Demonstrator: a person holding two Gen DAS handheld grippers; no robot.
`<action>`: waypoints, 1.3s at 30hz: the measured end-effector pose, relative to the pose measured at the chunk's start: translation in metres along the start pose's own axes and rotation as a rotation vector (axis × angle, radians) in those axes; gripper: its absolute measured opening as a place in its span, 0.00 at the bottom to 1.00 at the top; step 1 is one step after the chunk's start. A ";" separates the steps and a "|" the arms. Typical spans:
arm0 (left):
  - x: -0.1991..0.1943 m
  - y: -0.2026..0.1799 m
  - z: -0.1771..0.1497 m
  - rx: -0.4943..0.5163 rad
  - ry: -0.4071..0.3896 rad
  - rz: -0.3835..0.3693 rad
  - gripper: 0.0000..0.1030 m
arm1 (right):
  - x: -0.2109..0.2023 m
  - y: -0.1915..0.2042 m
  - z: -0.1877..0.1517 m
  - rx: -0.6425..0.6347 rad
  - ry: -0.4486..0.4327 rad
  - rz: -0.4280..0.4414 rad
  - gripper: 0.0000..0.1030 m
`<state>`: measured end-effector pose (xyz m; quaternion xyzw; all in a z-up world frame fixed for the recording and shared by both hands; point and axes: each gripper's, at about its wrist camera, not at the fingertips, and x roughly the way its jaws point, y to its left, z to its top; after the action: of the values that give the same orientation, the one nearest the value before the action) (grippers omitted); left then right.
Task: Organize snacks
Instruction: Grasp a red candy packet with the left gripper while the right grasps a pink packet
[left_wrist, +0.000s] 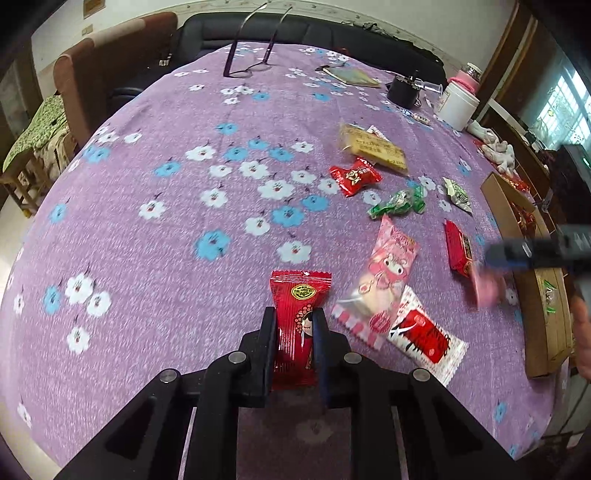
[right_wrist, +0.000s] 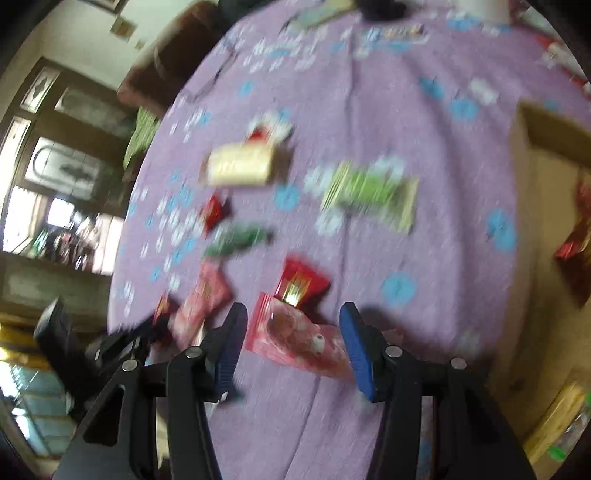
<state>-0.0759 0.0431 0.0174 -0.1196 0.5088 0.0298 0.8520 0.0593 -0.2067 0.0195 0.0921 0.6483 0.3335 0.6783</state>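
Purple flowered tablecloth (left_wrist: 184, 229) fills the view, brown cardboard box (left_wrist: 546, 317) cut off at its right edge. Scattered wrappers lie between. Left gripper (left_wrist: 294, 325) pinches a glossy red snack packet with a cartoon face (left_wrist: 299, 306), standing near the table's front. Right gripper (right_wrist: 293, 332) is spread, a pink translucent packet (right_wrist: 295, 332) between its jaws, contact lost in blur.

On the table (left_wrist: 184, 229), the cardboard box (left_wrist: 546, 332) lies along the right edge. The wrapped snacks lie left of the box: nearest it a small flat packet (left_wrist: 458, 247), further left a twisted candy (left_wrist: 399, 201), beyond that a long bar (left_wrist: 376, 147). Far behind the box, glasses (left_wrist: 255, 62) rest near the table's back edge.
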 end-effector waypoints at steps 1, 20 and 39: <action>0.000 0.001 0.000 -0.002 0.001 -0.001 0.18 | 0.000 0.005 -0.008 -0.029 0.020 0.011 0.50; 0.011 0.001 0.017 0.002 -0.053 0.040 0.18 | -0.016 -0.025 -0.050 0.284 0.089 -0.054 0.51; 0.006 0.018 0.016 -0.081 -0.096 -0.099 0.17 | -0.012 0.023 -0.054 -0.046 -0.043 -0.270 0.19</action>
<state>-0.0620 0.0644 0.0162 -0.1776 0.4590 0.0140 0.8704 0.0012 -0.2131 0.0348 -0.0046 0.6321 0.2518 0.7328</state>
